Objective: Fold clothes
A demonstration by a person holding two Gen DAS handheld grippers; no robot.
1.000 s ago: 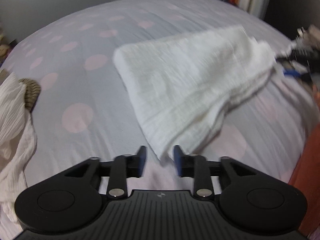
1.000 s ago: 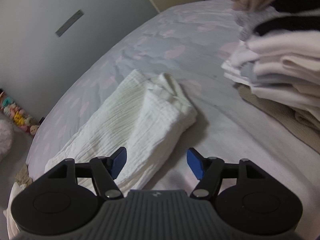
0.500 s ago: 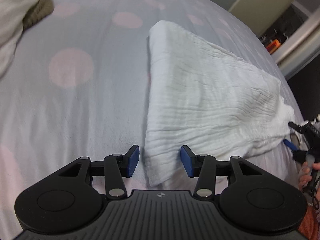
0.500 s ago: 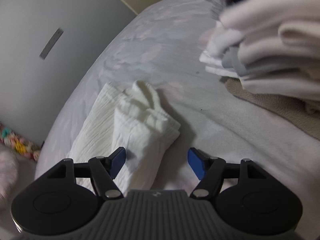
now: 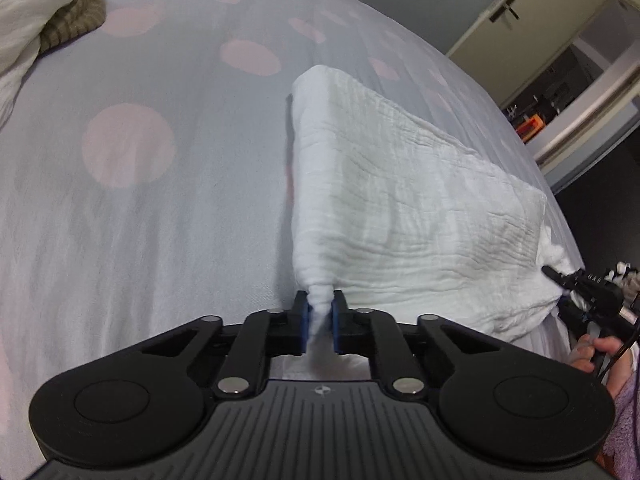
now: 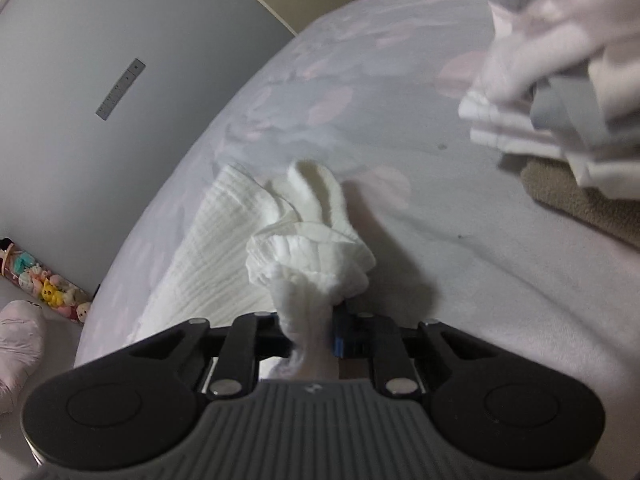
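In the left wrist view, the left gripper [image 5: 319, 320] sat low over the bed, its blue-padded jaws pinched tight on a corner of the white crinkled cotton garment [image 5: 400, 208]. The garment lay folded into a long band on the pale grey bedsheet with pink dots [image 5: 160, 200], running away toward the right. At the far right edge the right gripper [image 5: 560, 280] met the garment's other end, with a hand [image 5: 600, 356] behind it. A cream cloth over a brown knit [image 5: 60, 16] lay at the top left.

In the right wrist view, the right gripper [image 6: 314, 332] had its jaws clamped on a bunched end of the garment [image 6: 224, 248], which puffed up just ahead of the fingers. A stack of folded pale clothes [image 6: 560, 92] stood well apart at the upper right.
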